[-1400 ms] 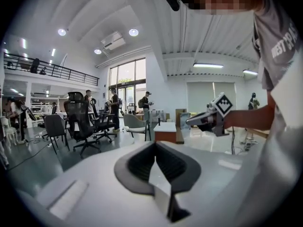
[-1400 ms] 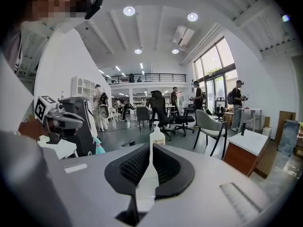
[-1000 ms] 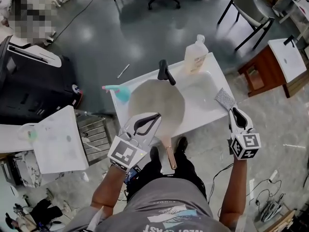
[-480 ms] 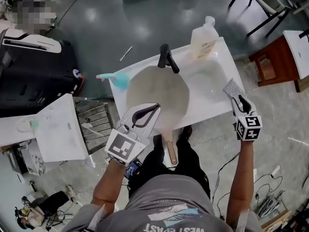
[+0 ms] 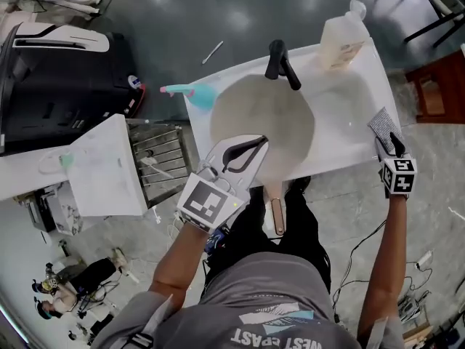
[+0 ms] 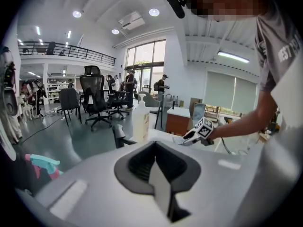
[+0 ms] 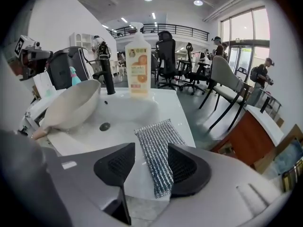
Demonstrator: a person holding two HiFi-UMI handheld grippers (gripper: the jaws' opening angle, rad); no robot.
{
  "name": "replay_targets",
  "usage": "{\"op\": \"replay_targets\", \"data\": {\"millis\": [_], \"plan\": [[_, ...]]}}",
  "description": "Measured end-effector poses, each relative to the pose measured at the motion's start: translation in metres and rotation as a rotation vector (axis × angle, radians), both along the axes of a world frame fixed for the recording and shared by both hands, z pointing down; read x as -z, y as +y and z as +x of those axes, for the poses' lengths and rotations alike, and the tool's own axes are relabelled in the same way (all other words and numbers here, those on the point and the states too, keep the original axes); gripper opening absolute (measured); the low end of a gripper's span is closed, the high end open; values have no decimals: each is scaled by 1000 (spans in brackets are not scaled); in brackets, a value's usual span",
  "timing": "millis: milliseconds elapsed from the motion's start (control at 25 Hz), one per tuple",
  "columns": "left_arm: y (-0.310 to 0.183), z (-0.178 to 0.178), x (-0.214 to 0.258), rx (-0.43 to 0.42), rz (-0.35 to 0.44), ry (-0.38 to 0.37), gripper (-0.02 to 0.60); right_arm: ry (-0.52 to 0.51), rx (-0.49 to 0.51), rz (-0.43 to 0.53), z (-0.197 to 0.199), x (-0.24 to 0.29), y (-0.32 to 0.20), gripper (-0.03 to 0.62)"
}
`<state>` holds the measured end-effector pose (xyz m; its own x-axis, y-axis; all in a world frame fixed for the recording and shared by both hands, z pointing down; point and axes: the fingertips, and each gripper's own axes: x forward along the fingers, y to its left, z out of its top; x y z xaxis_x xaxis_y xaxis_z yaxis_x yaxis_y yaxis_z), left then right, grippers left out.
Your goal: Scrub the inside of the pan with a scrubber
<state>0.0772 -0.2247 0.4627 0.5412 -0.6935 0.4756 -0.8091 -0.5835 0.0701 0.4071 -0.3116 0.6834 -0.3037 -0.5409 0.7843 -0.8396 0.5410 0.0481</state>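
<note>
My right claw (image 7: pixel 150 150) gapes around the scrubber (image 7: pixel 157 141), soft light mesh; I'd pinch its near end. Left claw (image 6: pixel 155 162) closed, empty.

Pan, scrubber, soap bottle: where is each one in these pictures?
pan (image 5: pixel 272 115): head view, bare inside of the bowl.
scrubber (image 7: pixel 157 156): right gripper view, middle of the mesh.
soap bottle (image 7: pixel 139 72): right gripper view, on its label.

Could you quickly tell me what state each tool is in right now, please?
Left tool: closed, holding nothing.
Right tool: open, jaws either side of the silver mesh scrubber lying on the white sink rim, not gripping it.
</note>
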Motion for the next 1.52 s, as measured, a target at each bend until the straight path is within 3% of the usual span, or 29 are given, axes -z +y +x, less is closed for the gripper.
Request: {"op": "replay_targets", "data": {"millis": [400,680,1040,1280,1520], "plan": [[2,-23,-10,23,11,3,2,146,-28,13,6,-19,-2,162],[11,-41,-10,49,23,12,2,129,-98,-36,6,-22,-5,27],[32,-83,3,91,47,24,2,87,-183,-50,-8,-4,12,13],[46,-107,10,133,59,48,2,2,-164,10,-54,38,17,14],[67,-134,10,185,55,73,2,-113,-31,46,-153,73,26,14]]}}
